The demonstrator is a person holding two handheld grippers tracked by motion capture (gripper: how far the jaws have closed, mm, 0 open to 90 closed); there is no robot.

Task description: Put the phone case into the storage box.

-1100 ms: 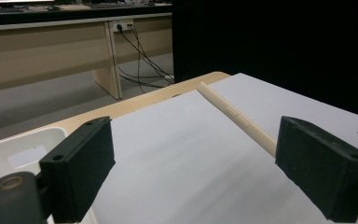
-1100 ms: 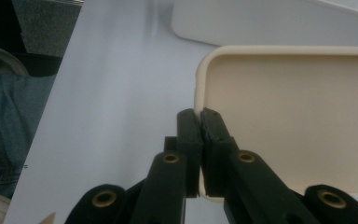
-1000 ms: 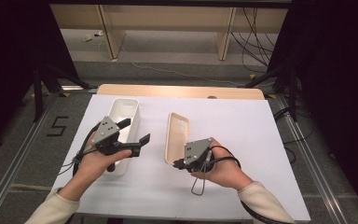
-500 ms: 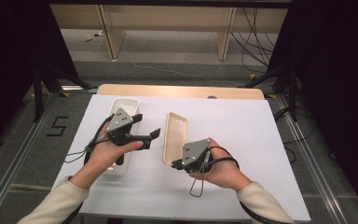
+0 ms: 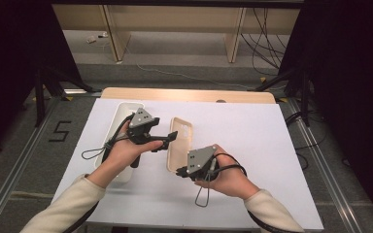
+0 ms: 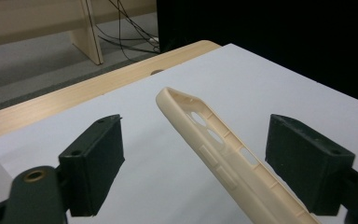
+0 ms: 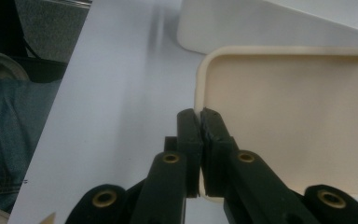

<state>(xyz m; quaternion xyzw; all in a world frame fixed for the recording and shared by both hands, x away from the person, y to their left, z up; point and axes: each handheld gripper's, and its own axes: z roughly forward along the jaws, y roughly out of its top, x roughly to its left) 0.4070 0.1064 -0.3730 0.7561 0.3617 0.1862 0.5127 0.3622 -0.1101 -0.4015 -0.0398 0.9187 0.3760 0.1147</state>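
Observation:
A cream phone case (image 5: 181, 136) lies open side up at the middle of the white tabletop. My right gripper (image 5: 179, 171) is shut on its near rim, and the right gripper view shows the jaws (image 7: 200, 119) pinching the case (image 7: 298, 112) wall. My left gripper (image 5: 168, 141) reaches in from the left at the case's left edge. In the left gripper view the case (image 6: 223, 154) runs tilted between the two pads (image 6: 95, 163), with gaps on both sides. Those jaws have just been closing with the case between them, and they are still open.
A long white container (image 5: 121, 112) sits at the left of the table under my left hand, and its corner (image 7: 242, 28) lies just beyond the case. The white tabletop (image 5: 257, 141) has free room on the right. A wooden edge (image 5: 189, 94) borders the far side.
My left hand has moved right from over the white container to the phone case, so its jaws now straddle the case's left edge. The right hand has stayed put.

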